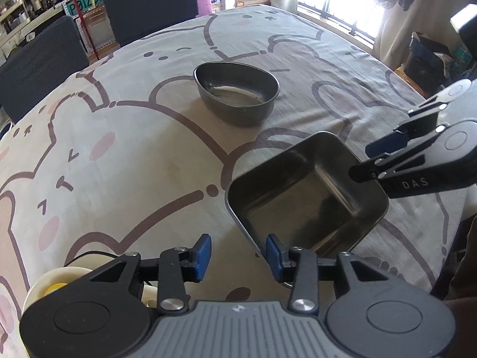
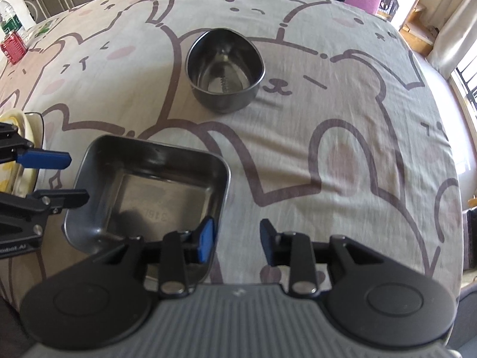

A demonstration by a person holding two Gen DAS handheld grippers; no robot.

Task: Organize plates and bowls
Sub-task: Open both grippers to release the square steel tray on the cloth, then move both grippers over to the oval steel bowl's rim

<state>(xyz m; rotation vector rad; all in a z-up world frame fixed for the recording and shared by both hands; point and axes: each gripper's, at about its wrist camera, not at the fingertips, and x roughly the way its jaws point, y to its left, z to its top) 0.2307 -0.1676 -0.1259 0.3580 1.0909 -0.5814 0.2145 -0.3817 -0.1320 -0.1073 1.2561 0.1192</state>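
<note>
Left wrist view: square tray (image 1: 307,197) sits flat on the counter (image 1: 134,155) between both tools, oval bowl (image 1: 237,92) well apart beyond it, cream dishes (image 1: 64,280) at the near left edge; nothing looks stacked yet, so most sorting seems left. Left tool (image 1: 238,253) and right tool (image 2: 237,240) both released, straddling the tray's rim without pinching. Tray and bowl are dull steel, empty, upright.

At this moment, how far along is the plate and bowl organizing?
Early to midway, as a judgement. Done: the square metal tray sits flat on the tablecloth. In hand: nothing; the left gripper and right gripper stand open at opposite tray rims. Left: the oval metal bowl stands apart farther back, and cream dishes wait beside the tray.
</note>
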